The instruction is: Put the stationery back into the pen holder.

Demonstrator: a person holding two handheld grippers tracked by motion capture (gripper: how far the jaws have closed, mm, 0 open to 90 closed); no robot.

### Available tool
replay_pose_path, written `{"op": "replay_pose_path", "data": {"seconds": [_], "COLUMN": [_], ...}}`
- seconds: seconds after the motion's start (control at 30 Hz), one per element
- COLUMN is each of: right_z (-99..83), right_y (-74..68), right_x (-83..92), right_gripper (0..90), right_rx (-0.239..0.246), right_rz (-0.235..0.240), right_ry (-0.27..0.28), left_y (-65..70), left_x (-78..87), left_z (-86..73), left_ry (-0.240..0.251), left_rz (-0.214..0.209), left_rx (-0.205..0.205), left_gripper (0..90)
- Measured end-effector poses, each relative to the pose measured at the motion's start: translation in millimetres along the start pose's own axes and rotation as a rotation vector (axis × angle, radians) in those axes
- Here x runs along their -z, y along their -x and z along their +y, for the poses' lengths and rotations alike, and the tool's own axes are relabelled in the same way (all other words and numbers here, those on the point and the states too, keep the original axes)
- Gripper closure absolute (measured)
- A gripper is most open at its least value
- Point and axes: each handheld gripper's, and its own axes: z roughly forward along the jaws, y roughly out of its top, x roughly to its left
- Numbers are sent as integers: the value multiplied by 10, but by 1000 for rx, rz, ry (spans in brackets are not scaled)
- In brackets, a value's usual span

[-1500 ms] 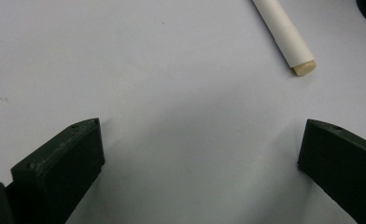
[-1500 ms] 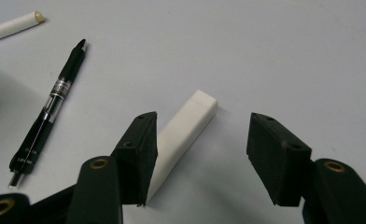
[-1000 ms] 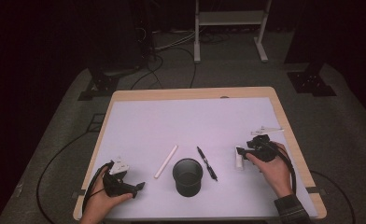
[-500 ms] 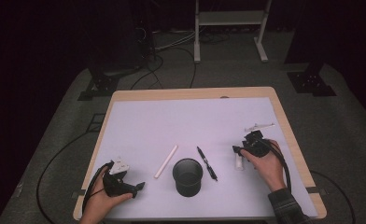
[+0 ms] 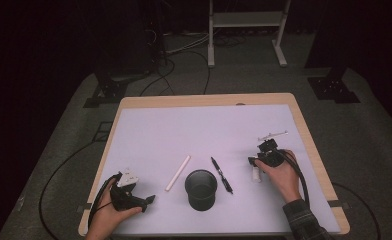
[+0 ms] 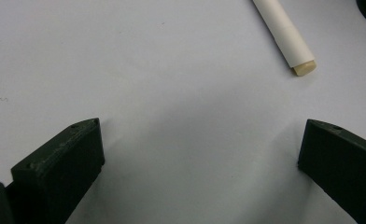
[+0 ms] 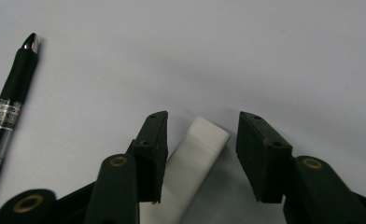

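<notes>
A small white eraser (image 5: 256,174) lies flat on the table's right side. My right gripper (image 5: 254,164) is lowered over the eraser (image 7: 195,154), one jaw on each side. In the right gripper view the right gripper (image 7: 203,119) has just been closing: its left jaw is at the eraser's edge and a gap remains at the other. A black pen (image 5: 222,175) lies just to its left, and its tip end (image 7: 8,107) also appears in the right gripper view. My left gripper (image 5: 146,201) rests open at the near left corner, with bare table between the jaws of the left gripper (image 6: 203,126).
A black cup (image 5: 201,189) stands upright near the front middle, with a white stick (image 5: 178,172) beside it. The white stick's end (image 6: 286,35) lies ahead of my left gripper. A small metal part (image 5: 273,135) lies beyond my right hand. The table (image 5: 184,125) has a wooden rim.
My right gripper has shifted slightly left and down over the eraser, and its jaws have narrowed around it. The left gripper has stayed put.
</notes>
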Motion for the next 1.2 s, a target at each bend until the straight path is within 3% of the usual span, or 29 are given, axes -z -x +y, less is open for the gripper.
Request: {"op": "replay_pose_path", "data": {"seconds": [0.53,0.9,1.0,1.2], "right_z": [28,82,99,122], "right_y": [-35,-197,-253,-335], "right_x": [-22,-56,-66,-68], "right_gripper": [605,671,677,647], "right_rx": [14,105,147,185], "right_rz": [22,78,81,78], "right_ry": [-13,-37,-46,-83], "left_y": [0,-1,-1,0], "left_x": [0,0,0,0], "left_z": [0,0,0,0], "left_ry": [0,0,0,0], "left_rz": [0,0,0,0], "left_rx": [0,0,1,0], "left_gripper": [0,0,0,0]}}
